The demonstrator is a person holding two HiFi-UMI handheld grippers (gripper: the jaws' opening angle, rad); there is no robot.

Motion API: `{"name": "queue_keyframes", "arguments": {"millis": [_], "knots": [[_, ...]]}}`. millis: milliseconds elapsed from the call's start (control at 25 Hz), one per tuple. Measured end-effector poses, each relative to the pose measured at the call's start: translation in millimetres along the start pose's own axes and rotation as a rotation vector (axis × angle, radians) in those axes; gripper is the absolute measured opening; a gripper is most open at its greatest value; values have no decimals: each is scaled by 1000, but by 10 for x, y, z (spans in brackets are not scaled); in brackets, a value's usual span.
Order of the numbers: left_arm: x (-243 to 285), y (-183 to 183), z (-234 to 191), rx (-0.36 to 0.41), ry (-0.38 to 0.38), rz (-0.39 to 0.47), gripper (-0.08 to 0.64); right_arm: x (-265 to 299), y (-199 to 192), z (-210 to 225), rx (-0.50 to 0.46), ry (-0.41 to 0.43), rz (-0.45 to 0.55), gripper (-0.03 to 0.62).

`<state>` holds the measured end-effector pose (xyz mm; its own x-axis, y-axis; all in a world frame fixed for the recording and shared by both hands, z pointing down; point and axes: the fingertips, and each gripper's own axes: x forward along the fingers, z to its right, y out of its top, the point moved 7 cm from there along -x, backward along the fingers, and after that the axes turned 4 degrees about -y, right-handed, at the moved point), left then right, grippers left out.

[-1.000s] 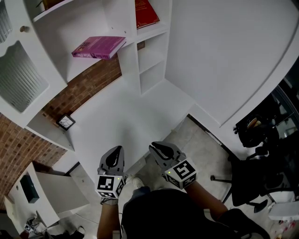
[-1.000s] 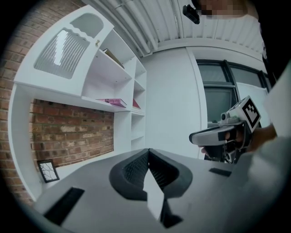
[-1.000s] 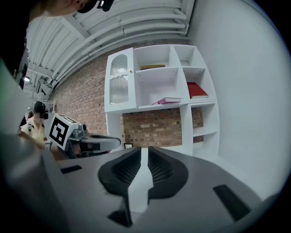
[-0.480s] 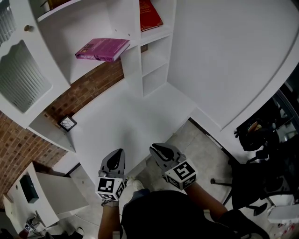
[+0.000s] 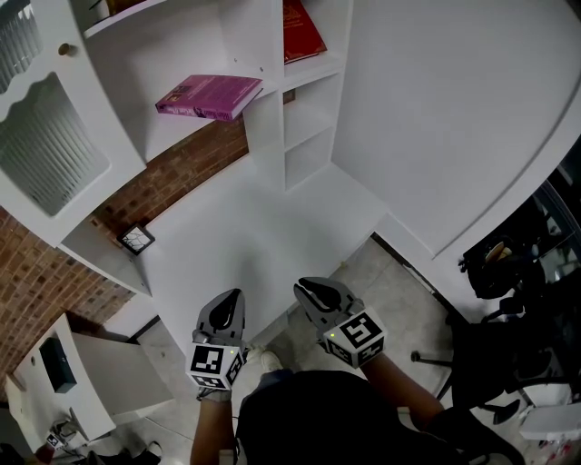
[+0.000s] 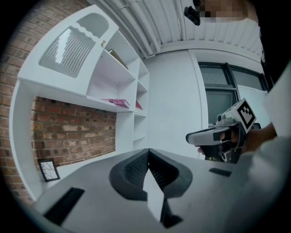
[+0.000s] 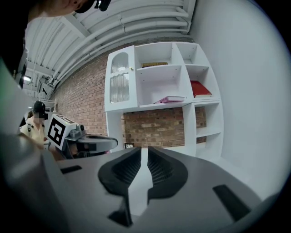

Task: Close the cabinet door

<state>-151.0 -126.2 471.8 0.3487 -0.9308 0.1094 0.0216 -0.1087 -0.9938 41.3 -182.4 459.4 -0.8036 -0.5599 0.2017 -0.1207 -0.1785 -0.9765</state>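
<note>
The white cabinet door (image 5: 47,136), with a ribbed glass panel and a small knob (image 5: 64,49), lies flat across the left compartment of the wall shelving; it also shows in the right gripper view (image 7: 120,77) and the left gripper view (image 6: 72,50). Both grippers hang level over the near edge of the white desk (image 5: 263,227), far below the door and apart from it. My left gripper (image 5: 231,297) (image 6: 148,152) is shut and empty. My right gripper (image 5: 305,287) (image 7: 142,150) is shut to a thin slit, with nothing in it.
A pink book (image 5: 207,97) lies on an open shelf, with a red book (image 5: 301,27) one compartment to its right. A small picture frame (image 5: 134,239) leans against the brick wall. A low white unit (image 5: 91,372) stands to the left and a black office chair (image 5: 508,354) to the right.
Both grippers have stayed where they were. Only the head view has drifted a little, so the shelving sits slightly further right in the picture.
</note>
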Motion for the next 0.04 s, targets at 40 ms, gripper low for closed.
{"name": "queue_keyframes", "arguments": {"millis": [40], "knots": [[0, 1, -17, 4, -1, 0, 9, 15, 1, -5, 0, 1, -1, 49]]}}
